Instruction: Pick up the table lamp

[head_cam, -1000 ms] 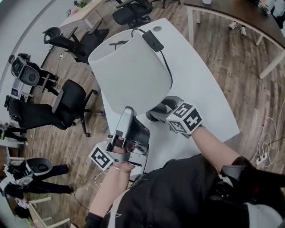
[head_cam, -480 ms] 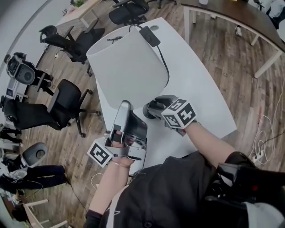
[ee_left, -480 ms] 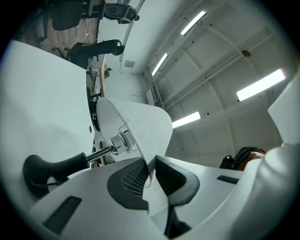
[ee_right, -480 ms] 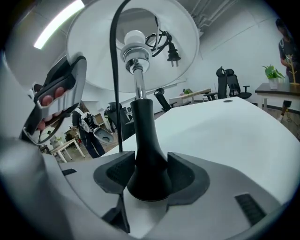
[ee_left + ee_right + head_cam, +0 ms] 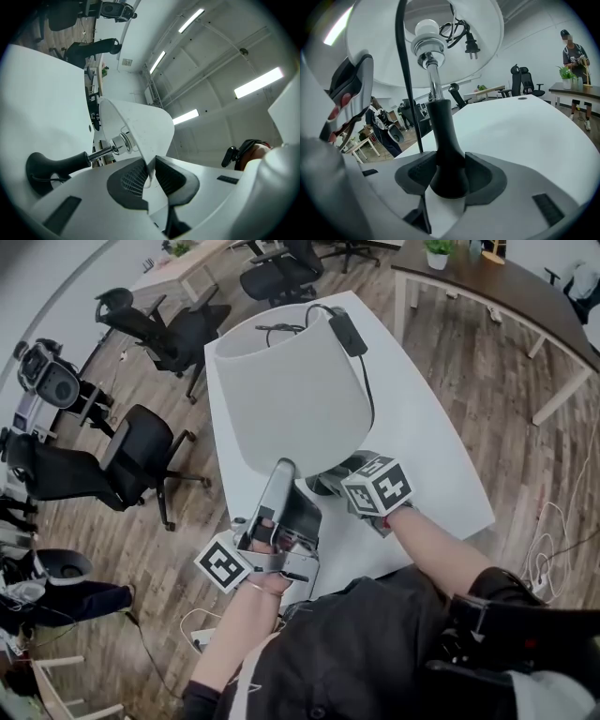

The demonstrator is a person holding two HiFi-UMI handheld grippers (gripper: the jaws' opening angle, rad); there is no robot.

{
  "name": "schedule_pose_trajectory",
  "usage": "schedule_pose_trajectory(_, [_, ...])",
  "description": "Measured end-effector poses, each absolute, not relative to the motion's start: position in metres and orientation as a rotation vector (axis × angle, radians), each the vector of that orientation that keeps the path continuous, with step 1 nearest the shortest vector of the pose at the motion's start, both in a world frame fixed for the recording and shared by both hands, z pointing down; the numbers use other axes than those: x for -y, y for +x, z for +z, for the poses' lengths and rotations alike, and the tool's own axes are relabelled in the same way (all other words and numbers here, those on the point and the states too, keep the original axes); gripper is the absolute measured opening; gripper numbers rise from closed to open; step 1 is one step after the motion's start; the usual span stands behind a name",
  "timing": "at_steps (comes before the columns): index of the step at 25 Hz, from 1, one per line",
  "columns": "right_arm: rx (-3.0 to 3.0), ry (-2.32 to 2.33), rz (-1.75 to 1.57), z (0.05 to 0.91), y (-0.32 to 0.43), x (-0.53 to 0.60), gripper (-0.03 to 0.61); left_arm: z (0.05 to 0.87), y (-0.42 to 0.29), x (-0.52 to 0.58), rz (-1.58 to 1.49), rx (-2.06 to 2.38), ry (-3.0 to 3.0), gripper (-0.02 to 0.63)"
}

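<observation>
The left tongs [image 5: 151,176] pinch the flimsy shade rim [image 5: 149,157] of the table lamp [image 5: 295,399]; the right tongs [image 5: 449,178], closing round its stiff stem [image 5: 440,126], seem the sounder hold.

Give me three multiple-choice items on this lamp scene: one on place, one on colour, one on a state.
1. The shade is: A. red B. white C. black
2. Between the right gripper's jaws stands: A. the stem B. the shade C. the cord
3. The left gripper is: A. open B. shut on the shade's rim C. shut on the cord
Answers: 1 B, it shows white in every view. 2 A, the closing jaws flank the black stem. 3 B, it pinches the rim.
</observation>
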State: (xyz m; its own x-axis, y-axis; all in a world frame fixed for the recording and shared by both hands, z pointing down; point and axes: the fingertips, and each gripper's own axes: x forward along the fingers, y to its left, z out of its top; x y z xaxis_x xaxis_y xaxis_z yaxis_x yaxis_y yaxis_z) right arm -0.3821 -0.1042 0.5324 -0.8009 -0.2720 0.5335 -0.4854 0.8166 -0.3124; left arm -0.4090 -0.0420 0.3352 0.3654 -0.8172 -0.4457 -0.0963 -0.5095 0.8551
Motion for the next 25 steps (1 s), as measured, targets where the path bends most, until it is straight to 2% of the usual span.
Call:
schedule_pose_trajectory(12, [2.535,0.389,0.631,0.527,-0.369,0.099,0.187,0.327,-0.378,0.044,-1.221,0.821,1.912,0.037])
schedule_pose_trajectory(25, [2.545,0.212,0.671,0.525,-0.288,0.072,0.183,0.313,-0.297,0.037,-1.219,0.909,1.995,0.02])
